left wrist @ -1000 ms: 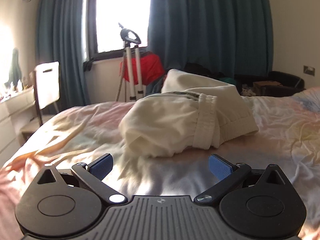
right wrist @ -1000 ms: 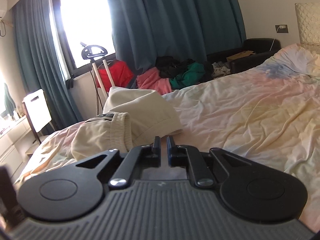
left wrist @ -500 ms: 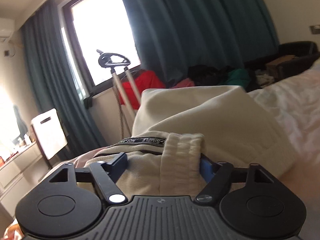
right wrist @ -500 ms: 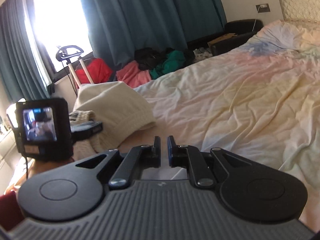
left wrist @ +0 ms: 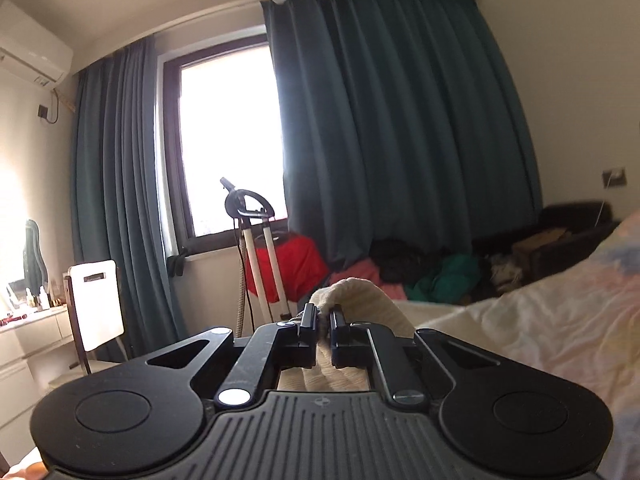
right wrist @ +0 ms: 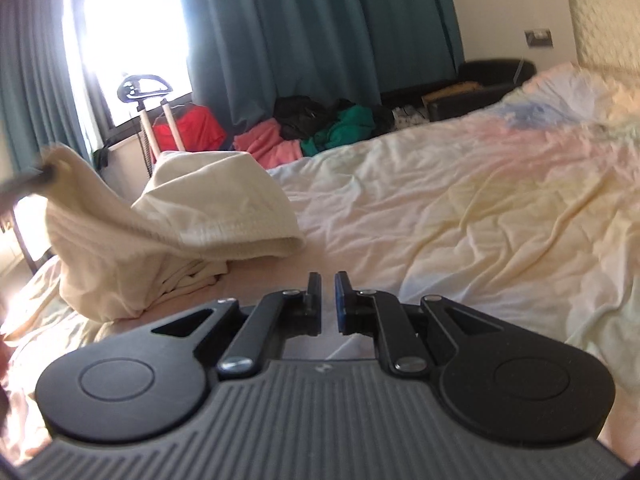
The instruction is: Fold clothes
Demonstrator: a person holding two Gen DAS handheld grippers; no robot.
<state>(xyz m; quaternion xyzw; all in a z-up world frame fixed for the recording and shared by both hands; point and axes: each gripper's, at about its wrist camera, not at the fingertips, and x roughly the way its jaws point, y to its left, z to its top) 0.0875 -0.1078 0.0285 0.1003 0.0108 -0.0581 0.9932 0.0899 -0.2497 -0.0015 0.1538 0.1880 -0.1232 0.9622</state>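
One bed (right wrist: 460, 208) fills most of the right wrist view, its pale, pastel-tinted sheet rumpled from 9 to 3 o'clock. Teal curtains (left wrist: 400, 128) hang along the far wall around a bright window (left wrist: 228, 144). The cream garment (right wrist: 192, 216) lies at about 10 o'clock from the right gripper (right wrist: 328, 300), near the bed's far-left corner; one ribbed edge of it is lifted off the sheet toward the upper left, the rest folded on the bed. A heap of red, pink, black and green clothes (right wrist: 304, 128) sits by the curtain at 12 o'clock. The left gripper (left wrist: 323, 322) is clamped on a ribbed fold of the cream garment, cloth bulging above its fingertips. The right gripper's jaws are drawn nearly together, only a narrow slit between them, holding nothing, above bare sheet.
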